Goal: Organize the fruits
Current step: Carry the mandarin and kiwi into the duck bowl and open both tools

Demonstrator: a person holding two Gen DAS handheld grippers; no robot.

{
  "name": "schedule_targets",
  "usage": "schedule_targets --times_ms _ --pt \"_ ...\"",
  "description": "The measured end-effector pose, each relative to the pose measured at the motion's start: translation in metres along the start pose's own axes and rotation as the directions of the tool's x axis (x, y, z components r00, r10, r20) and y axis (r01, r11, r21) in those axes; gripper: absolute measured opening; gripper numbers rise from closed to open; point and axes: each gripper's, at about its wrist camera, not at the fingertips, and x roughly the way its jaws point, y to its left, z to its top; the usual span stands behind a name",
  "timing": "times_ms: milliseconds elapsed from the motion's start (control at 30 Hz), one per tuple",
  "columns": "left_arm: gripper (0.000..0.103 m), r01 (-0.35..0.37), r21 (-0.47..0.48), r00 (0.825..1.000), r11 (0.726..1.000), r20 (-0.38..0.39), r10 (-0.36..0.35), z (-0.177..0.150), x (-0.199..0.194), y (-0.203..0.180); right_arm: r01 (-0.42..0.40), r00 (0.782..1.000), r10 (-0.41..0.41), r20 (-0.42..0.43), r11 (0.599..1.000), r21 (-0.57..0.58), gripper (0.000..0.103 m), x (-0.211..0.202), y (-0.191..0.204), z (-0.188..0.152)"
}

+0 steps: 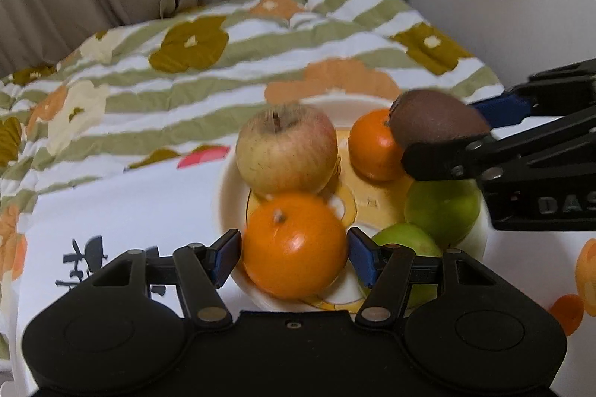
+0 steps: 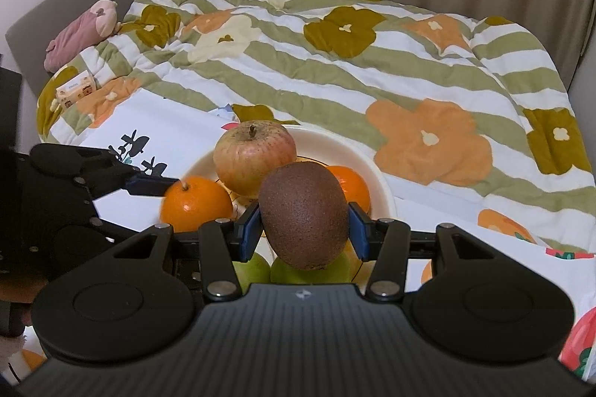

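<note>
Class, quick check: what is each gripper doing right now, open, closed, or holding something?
Left gripper: open, pads either side of the front orange, not pressing.
Right gripper: closed on the kiwi, above the plate.

Two matte black handheld grippers with blue finger pads

The left gripper (image 1: 294, 253) has a broad black body with two rounded lobes, each bearing a shallow circular recess, a small dark screw at its 12 o'clock edge, and silver rivets at the pivots of its linked black finger arms, which end in blue pads (image 1: 360, 257). The right gripper (image 2: 303, 229) matches it, with a ribbed centre panel carrying a small pale emblem (too small to read); in the left wrist view its side, at 3 o'clock, shows pale raised letters "DAS".
</note>
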Motion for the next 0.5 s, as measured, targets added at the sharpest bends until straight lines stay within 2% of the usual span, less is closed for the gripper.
schedule_targets --times_ms 67,100,500 --pt "0.086 -0.009 0.005 1.0 1.0 0.027 0.008 0.001 -0.009 0.0 -0.001 1.0 0.001 -0.001 1.0 0.004 0.063 0.0 0.0 0.001" --pt "0.089 -0.013 0.009 0.999 1.0 0.036 0.013 0.002 -0.012 0.0 -0.001 1.0 0.001 -0.003 1.0 0.005 0.063 0.001 0.0 0.001" --pt "0.094 -0.021 -0.015 0.999 1.0 0.03 0.022 -0.012 -0.036 0.007 -0.013 0.999 0.011 -0.047 0.999 -0.047 0.063 0.009 0.013 0.008"
